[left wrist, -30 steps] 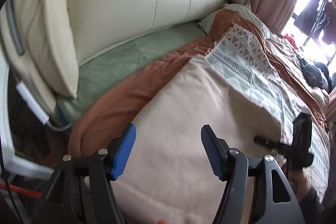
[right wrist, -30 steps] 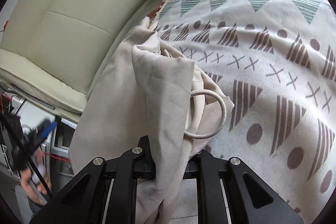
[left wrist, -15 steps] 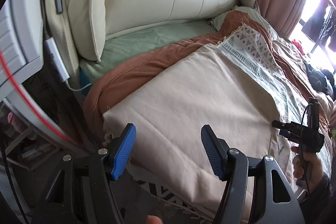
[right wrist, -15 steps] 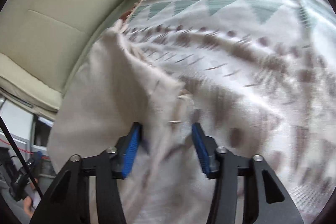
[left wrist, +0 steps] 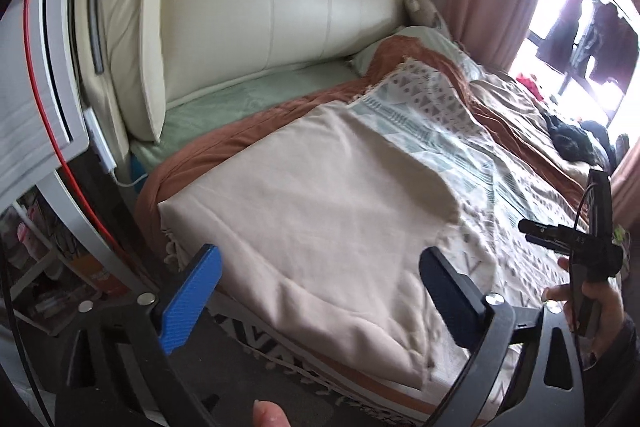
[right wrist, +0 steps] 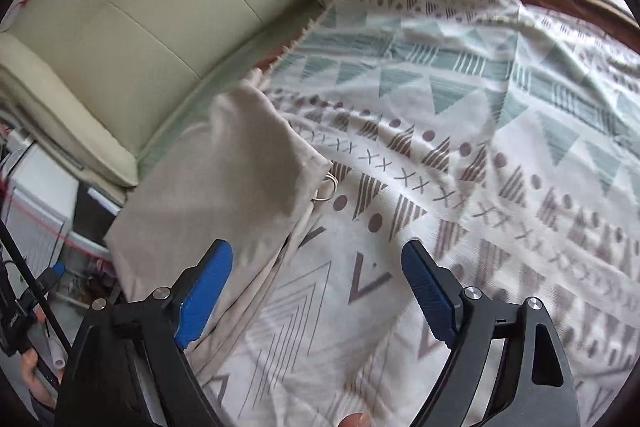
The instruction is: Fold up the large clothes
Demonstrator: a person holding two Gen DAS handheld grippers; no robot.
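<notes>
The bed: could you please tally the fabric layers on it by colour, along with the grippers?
Beige garment: 1
Patterned blanket: 1
Rust-brown cover: 1
Green sheet: 1
Grippers, both open: 2, left and right
Total: 6

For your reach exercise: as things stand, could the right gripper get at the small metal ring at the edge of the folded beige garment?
Probably yes. The right gripper is open and holds nothing, and the small metal ring lies exposed ahead of its fingers, beside the folded beige garment on the patterned blanket, with nothing between.
</notes>
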